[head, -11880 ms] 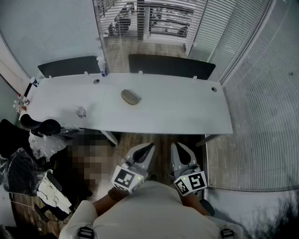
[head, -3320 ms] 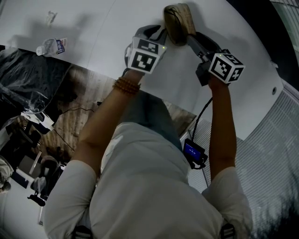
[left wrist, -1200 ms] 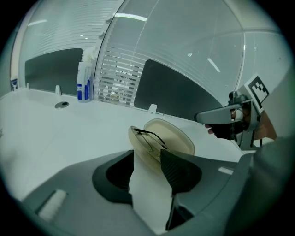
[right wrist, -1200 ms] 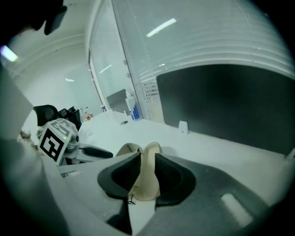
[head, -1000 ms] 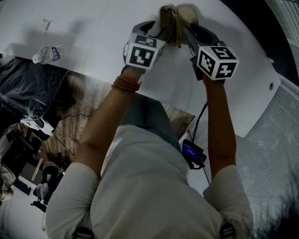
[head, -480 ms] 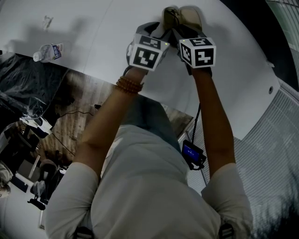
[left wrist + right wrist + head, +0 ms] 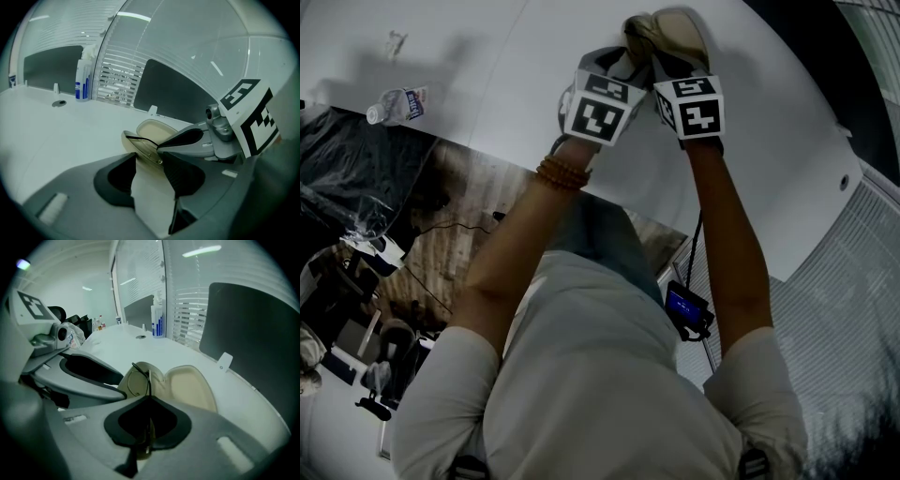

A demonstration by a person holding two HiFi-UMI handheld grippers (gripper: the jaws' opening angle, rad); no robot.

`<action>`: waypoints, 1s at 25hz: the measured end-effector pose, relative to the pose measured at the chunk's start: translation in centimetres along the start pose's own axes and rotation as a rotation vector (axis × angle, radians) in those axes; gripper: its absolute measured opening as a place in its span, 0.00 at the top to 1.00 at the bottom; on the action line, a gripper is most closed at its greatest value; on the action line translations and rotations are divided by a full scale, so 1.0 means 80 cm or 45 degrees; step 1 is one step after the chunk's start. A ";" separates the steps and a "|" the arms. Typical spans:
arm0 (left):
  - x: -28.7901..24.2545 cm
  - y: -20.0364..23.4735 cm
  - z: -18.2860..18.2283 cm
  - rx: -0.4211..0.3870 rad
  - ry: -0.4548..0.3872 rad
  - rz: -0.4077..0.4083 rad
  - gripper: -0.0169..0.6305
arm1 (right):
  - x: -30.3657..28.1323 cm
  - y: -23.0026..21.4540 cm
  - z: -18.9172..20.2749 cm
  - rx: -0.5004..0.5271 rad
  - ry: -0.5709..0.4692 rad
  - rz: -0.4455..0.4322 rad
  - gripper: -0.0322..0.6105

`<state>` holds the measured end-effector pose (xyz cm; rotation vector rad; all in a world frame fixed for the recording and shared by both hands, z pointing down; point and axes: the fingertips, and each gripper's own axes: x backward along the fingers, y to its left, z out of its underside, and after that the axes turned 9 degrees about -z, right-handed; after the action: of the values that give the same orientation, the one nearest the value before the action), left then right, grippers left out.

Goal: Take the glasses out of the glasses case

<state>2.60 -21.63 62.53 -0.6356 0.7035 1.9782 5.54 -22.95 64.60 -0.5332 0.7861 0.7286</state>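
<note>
Pinches, with clenched right tongs point(image 7: 149, 398), the thin frame of the glasses point(image 7: 148, 377) lying in the lower shell of the open glasses case point(image 7: 190, 386) on the white tabletop point(image 7: 61, 136), and clamps that shell between the widely spread left tongs point(image 7: 149, 157).

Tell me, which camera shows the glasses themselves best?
The right gripper view: the glasses stand up out of the open glasses case, their thin dark frame pinched in the shut right gripper. The left gripper view shows only their dark rim above the case edge. In the head view the right gripper covers them.
</note>
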 end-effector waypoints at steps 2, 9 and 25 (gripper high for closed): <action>0.000 0.000 -0.001 0.001 -0.002 0.000 0.68 | 0.002 0.000 -0.001 -0.019 -0.017 -0.006 0.94; 0.005 0.001 -0.007 -0.001 -0.021 -0.003 0.69 | 0.014 -0.003 -0.009 -0.102 -0.082 -0.018 0.94; 0.016 -0.009 -0.011 -0.019 -0.026 0.002 0.70 | 0.091 -0.045 -0.020 -0.336 -0.293 0.016 0.94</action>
<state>2.78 -21.17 60.91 -0.6230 0.6771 1.9905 11.13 -23.58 58.47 -0.6684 0.4814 0.8942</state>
